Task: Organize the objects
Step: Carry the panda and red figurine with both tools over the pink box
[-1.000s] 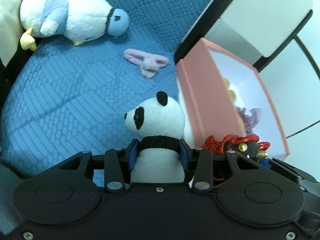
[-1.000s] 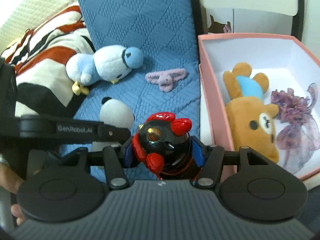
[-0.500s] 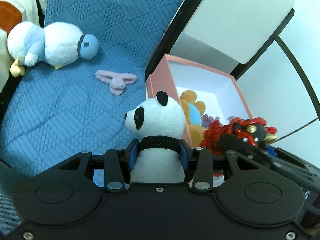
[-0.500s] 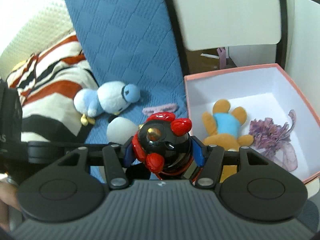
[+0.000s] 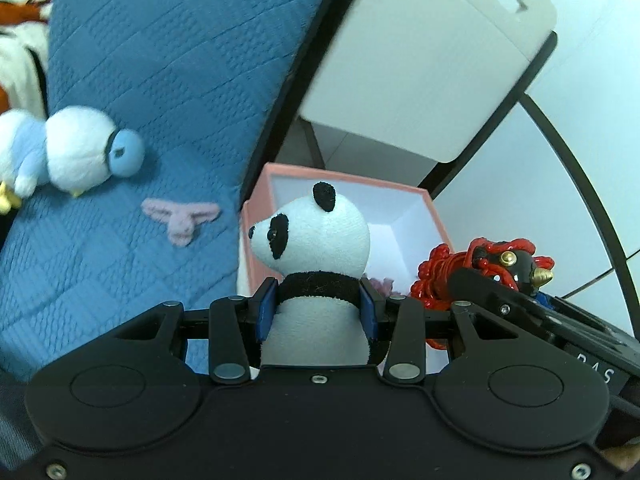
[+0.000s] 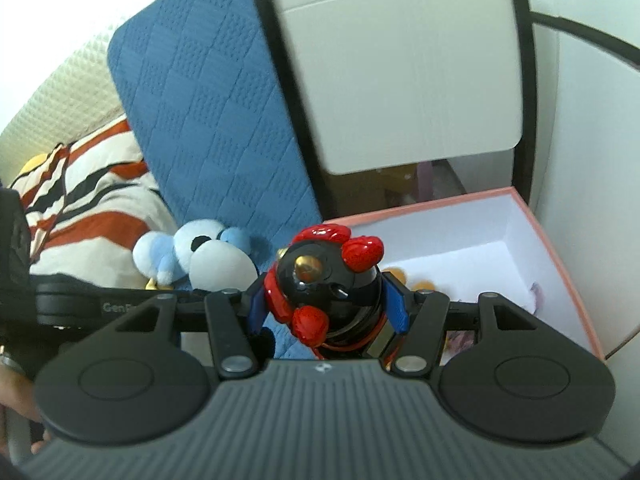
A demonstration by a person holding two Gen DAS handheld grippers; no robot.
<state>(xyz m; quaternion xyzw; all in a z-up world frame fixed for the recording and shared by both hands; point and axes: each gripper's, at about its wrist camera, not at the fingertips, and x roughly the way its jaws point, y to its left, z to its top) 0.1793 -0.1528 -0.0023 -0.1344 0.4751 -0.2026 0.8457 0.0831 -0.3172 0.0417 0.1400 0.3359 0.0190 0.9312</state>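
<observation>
My left gripper (image 5: 318, 304) is shut on a black-and-white panda plush (image 5: 316, 240), held up in front of the pink box (image 5: 256, 216). My right gripper (image 6: 326, 308) is shut on a black toy figure with red hair (image 6: 324, 276); that figure also shows at the right of the left wrist view (image 5: 492, 268). The pink box with its white inside (image 6: 560, 248) stands to the right of the blue cushion, below both grippers. An orange bear plush (image 6: 394, 274) inside it is mostly hidden. The panda's head shows in the right wrist view (image 6: 220, 268).
A blue-and-white penguin plush (image 5: 76, 160) and a small pink fabric piece (image 5: 180, 216) lie on the blue quilted cushion (image 5: 120, 80). A striped orange, black and white cloth (image 6: 88, 208) lies at the left. A white chair back (image 6: 400, 80) stands behind the box.
Both grippers have risen and pulled back with their toys still held; the box and the cushion toys look smaller and farther below.
</observation>
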